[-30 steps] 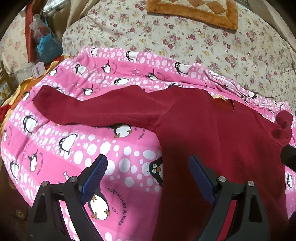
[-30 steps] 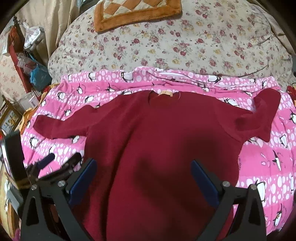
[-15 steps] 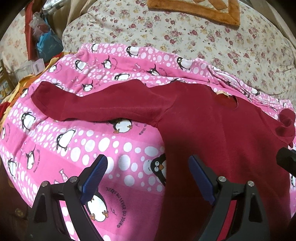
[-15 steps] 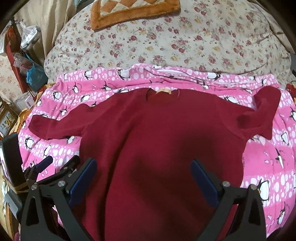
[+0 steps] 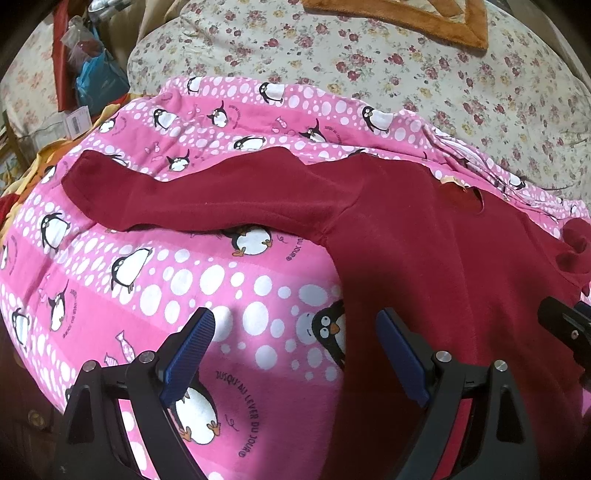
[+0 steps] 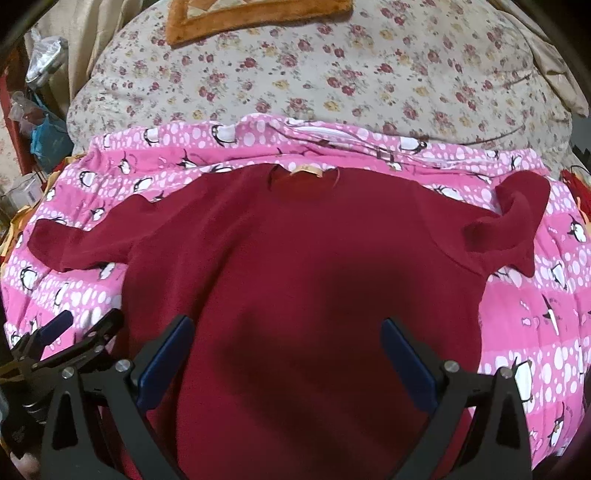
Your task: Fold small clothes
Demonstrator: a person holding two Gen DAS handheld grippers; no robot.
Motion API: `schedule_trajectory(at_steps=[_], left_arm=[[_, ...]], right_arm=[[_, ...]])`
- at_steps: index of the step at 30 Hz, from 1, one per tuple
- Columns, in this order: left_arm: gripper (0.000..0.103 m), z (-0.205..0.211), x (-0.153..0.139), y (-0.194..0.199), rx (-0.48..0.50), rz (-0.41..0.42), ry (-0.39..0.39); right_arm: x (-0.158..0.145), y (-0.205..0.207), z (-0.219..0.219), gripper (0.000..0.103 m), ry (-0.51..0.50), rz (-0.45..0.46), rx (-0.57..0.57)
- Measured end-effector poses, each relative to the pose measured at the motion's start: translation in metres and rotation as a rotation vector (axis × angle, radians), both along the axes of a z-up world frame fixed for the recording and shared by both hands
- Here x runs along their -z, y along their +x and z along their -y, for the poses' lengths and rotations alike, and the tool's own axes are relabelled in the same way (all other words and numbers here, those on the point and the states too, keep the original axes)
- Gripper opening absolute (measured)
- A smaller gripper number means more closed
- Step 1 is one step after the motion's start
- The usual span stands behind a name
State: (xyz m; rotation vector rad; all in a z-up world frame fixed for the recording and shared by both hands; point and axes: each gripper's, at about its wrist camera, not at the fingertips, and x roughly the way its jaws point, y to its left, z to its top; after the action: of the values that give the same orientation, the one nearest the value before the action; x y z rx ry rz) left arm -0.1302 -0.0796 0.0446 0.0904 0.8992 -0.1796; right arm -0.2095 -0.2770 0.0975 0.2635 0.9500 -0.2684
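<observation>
A dark red long-sleeved sweater [image 6: 303, 258] lies flat, front down, on a pink penguin-print blanket [image 6: 535, 332], collar away from me. Its left sleeve [image 5: 192, 199] stretches straight out to the left; its right sleeve [image 6: 517, 221] is crumpled and folded back. My left gripper [image 5: 295, 350] is open and empty, above the blanket at the sweater's left edge, below the left sleeve. It also shows in the right wrist view [image 6: 74, 332]. My right gripper [image 6: 288, 354] is open and empty above the sweater's lower body.
A floral quilt [image 6: 332, 74] with an orange-bordered cushion [image 6: 255, 14] lies behind the blanket. Bags and clutter [image 5: 92, 74] stand at the far left beside the bed. The blanket's left edge [image 5: 22, 332] drops off into the dark.
Both grippers have moved slightly forward and lower toward the sweater; the left one shifted a little left. Both stay open. The sweater has not moved.
</observation>
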Motion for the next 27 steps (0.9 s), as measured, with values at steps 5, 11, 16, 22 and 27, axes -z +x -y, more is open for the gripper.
schedule_trajectory(at_steps=[5,11,16,22,27], left_arm=[[0.072,0.000,0.001,0.000,-0.001,-0.003,0.003],[0.072,0.002,0.000,-0.001,0.000,0.002,0.012],[0.072,0.003,0.001,-0.002,0.000,0.003,0.019],[0.072,0.000,0.001,-0.002,-0.004,0.012,0.023],[0.072,-0.003,0.001,-0.001,-0.011,0.012,0.017]], right_arm=[[0.006,0.000,0.004,0.102,0.007,-0.002,0.018],[0.010,-0.002,0.006,0.102,0.007,-0.014,0.013],[0.009,-0.003,0.010,0.103,-0.008,-0.010,0.021],[0.012,-0.002,0.011,0.102,-0.001,-0.014,0.028],[0.015,-0.001,0.007,0.102,-0.010,-0.024,0.018]])
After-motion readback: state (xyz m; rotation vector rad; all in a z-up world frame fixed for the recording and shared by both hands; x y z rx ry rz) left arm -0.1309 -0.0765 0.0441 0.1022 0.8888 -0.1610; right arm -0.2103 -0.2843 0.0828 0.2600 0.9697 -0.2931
